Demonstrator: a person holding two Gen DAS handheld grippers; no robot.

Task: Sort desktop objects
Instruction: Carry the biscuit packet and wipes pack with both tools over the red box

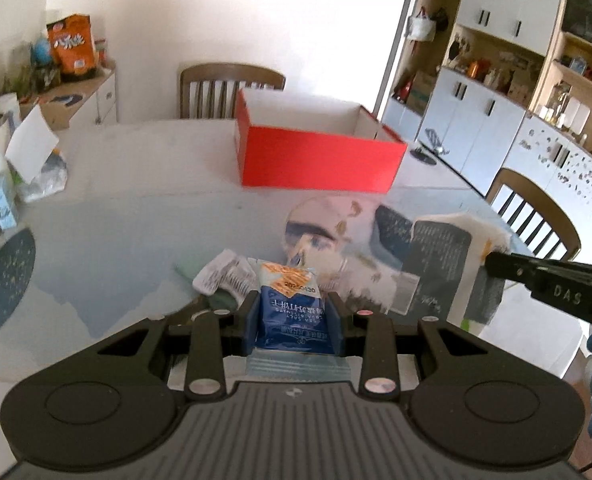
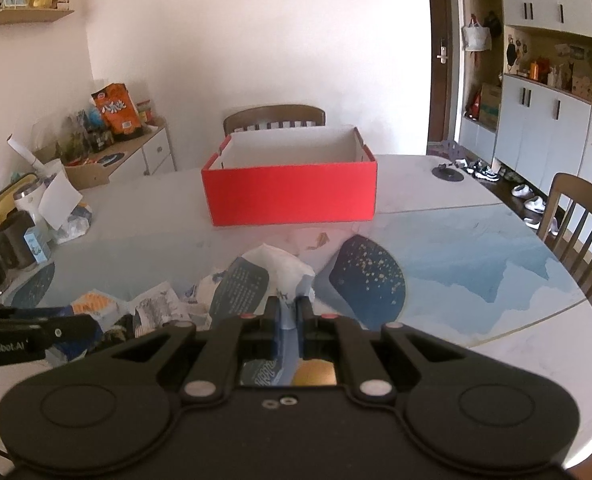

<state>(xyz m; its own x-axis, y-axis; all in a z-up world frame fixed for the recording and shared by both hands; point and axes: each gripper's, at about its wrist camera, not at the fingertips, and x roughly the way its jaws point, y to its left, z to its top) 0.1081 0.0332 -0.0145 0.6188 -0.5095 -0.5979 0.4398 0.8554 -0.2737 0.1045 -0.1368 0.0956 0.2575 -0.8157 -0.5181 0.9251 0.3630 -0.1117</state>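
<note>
With a small blue biscuit packet (image 1: 292,312) grasped in the left gripper (image 1: 294,312) and a white-and-dark crinkled snack bag (image 2: 264,276) clenched in the right gripper (image 2: 287,312), both should be carried level over the far open red cardboard box (image 2: 292,196) before being released.

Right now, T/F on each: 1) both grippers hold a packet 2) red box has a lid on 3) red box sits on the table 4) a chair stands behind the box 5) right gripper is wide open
1) True: left gripper grips a blue biscuit packet; right gripper pinches a white-and-dark packet.
2) False: red box is open-topped.
3) True: on the table.
4) True: chair.
5) False: shut on its packet.
</note>
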